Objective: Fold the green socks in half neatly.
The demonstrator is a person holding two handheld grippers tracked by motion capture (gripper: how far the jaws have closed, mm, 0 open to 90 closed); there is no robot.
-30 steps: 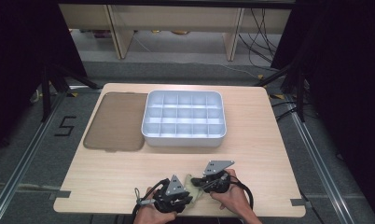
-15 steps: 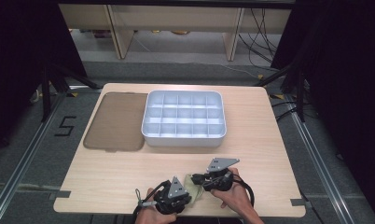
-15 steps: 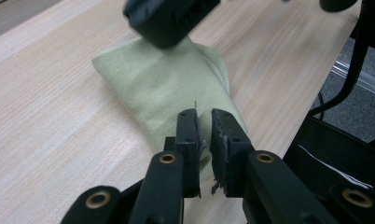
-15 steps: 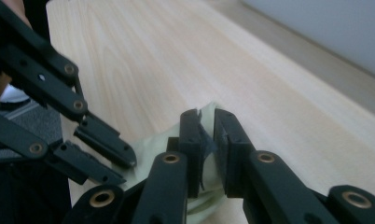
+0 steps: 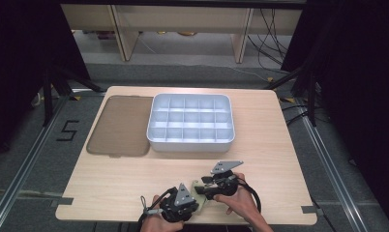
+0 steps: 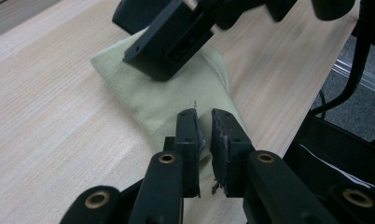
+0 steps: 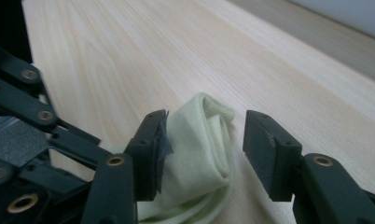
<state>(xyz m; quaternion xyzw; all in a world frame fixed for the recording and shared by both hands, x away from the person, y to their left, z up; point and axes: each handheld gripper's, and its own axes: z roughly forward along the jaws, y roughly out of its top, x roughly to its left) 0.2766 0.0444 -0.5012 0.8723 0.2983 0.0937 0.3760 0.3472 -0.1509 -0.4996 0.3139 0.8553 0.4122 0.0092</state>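
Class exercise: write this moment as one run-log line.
left gripper: shut on pale green cloth | right gripper: jaws just opening, cloth between, not pinched | divided tray: untouched

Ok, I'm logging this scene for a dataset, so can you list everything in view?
cloth: one, pale yellow-green, folded, near table edge, between the grippers
tray: one, white, many compartments, table's far middle
lid: one, brownish, flat, left of tray
table: one, light wood
left gripper: black, shut on cloth's edge
right gripper: black, jaws have just been opening, cloth between them, one pad at its fold
hands: two, holding the grippers
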